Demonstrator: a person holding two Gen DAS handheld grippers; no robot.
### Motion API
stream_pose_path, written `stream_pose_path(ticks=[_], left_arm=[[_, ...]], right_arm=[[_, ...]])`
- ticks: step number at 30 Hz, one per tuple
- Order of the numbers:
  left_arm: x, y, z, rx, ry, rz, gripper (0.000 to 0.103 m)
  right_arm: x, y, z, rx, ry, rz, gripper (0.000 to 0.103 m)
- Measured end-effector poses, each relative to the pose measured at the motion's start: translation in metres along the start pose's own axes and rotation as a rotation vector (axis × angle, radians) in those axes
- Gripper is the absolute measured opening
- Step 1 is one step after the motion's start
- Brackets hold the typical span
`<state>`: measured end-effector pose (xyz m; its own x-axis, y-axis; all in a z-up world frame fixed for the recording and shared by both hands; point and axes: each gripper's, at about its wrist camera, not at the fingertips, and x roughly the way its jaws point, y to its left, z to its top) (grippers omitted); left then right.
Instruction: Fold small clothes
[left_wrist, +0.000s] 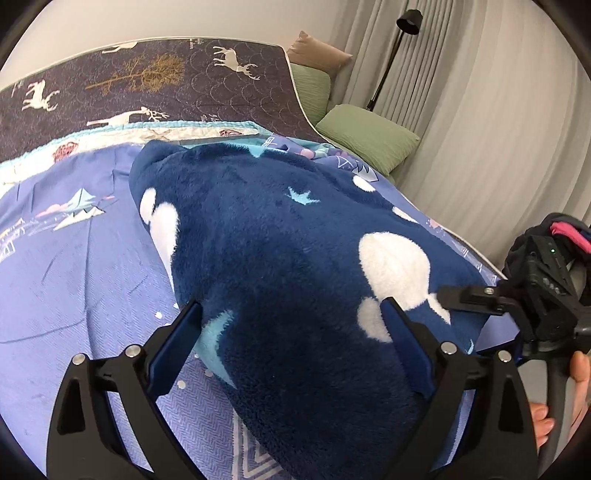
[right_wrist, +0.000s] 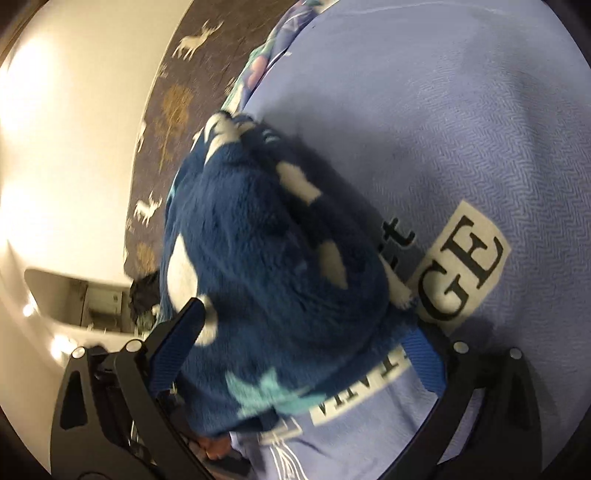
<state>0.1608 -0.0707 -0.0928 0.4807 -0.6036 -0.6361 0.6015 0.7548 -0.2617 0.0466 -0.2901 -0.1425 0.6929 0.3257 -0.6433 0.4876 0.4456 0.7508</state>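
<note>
We see a navy fleece garment (left_wrist: 280, 258) with white blotches and pale-blue stars, a lavender bedsheet (left_wrist: 74, 277), a dark deer-patterned quilt (left_wrist: 166, 77), and green pillows (left_wrist: 369, 136).

One fleece garment, two grippers, one bed

A single navy fleece garment (left_wrist: 280, 258) with white patches lies on one lilac printed sheet (left_wrist: 66, 280), itself spread over one dark quilt (left_wrist: 155, 77) on which four pale deer and one gold tree can be counted in the left wrist view. Two grippers appear: the left gripper (left_wrist: 291, 332) and the right gripper (right_wrist: 295, 343), each showing two blue-padded fingers. At the bedside are two green cushions (left_wrist: 369, 136), one tan pillow (left_wrist: 317, 51) and one black floor lamp (left_wrist: 408, 22).
</note>
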Motion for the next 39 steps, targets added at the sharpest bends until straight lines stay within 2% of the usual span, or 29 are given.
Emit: stream_pose_path(ticks=[4,7,19,22,25,26,30,31,33,35,36,37,39], left_arm=[[0.003,0.004,-0.001,-0.017,-0.003,-0.017,0.099],[0.003,0.003,0.0,-0.019,-0.002,-0.021,0.1],[0.005,0.007,0.001,-0.047,-0.005,-0.038,0.102],[0.001,0.018,0.01,-0.055,-0.001,-0.082,0.102],[0.001,0.055,0.03,-0.182,-0.058,-0.022,0.102],[0.007,0.075,0.037,-0.256,-0.064,-0.005,0.102],[0.055,0.14,0.055,-0.5,0.036,-0.119,0.102],[0.071,0.152,0.057,-0.551,0.064,-0.169,0.102],[0.088,0.161,0.061,-0.586,0.088,-0.226,0.102],[0.098,0.155,0.074,-0.533,0.088,-0.221,0.102],[0.102,0.152,0.077,-0.511,0.098,-0.222,0.099],[0.107,0.146,0.08,-0.483,0.104,-0.223,0.084],[0.108,0.137,0.084,-0.428,0.097,-0.2,0.074]], right_arm=[[0.007,0.012,-0.008,-0.015,-0.077,-0.078,0.101],[0.011,0.015,-0.011,-0.033,-0.105,-0.088,0.101],[0.012,0.012,-0.006,-0.039,-0.103,-0.081,0.101],[0.009,0.008,-0.007,-0.056,-0.099,-0.073,0.101],[0.008,0.007,-0.006,-0.068,-0.088,-0.061,0.101],[0.008,0.006,-0.006,-0.071,-0.087,-0.06,0.101],[0.007,0.006,-0.007,-0.08,-0.09,-0.061,0.101],[0.007,0.006,-0.007,-0.083,-0.091,-0.062,0.101],[0.007,0.005,-0.006,-0.079,-0.089,-0.063,0.101],[0.008,0.006,-0.006,-0.069,-0.082,-0.066,0.101],[0.008,0.006,-0.005,-0.062,-0.078,-0.067,0.101],[0.007,0.006,-0.004,-0.06,-0.077,-0.068,0.101],[0.007,0.007,-0.003,-0.07,-0.085,-0.069,0.1]])
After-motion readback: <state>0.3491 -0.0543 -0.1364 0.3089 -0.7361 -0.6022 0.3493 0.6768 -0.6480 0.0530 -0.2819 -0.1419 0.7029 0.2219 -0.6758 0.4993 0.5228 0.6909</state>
